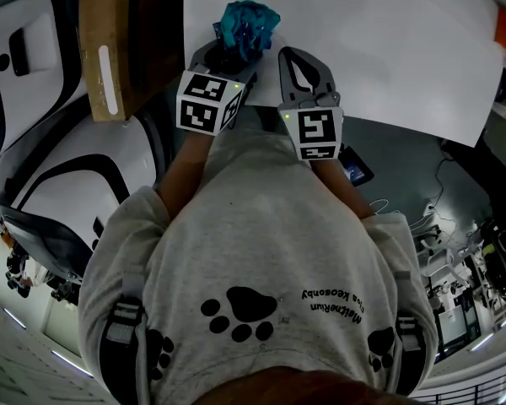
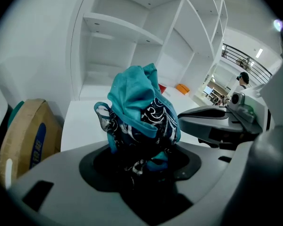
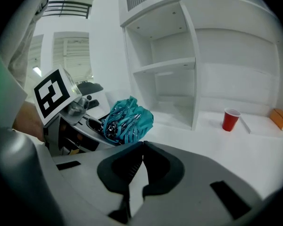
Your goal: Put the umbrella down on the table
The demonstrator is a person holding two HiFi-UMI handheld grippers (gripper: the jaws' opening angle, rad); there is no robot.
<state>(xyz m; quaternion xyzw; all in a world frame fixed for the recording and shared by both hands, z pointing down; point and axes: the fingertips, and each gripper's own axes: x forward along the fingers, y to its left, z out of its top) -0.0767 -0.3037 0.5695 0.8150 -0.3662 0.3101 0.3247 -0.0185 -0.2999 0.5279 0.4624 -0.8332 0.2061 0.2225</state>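
I am pinching the folded teal umbrella with dark swirl-patterned fabric (image 2: pixel 140 111) in my left hand-held gripper (image 1: pixel 226 57), holding it over the near edge of the white table (image 1: pixel 388 57). My right hand-held gripper (image 3: pixel 140 171) is hovering just beside it, jaws pressed together on nothing. I am judging the umbrella not yet set down, so lowering and releasing it are what is left.

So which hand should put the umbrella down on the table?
Left. The left gripper already grips the folded teal umbrella in its fingers, right at the white table edge. The right gripper is beside it, fingers shut and empty.
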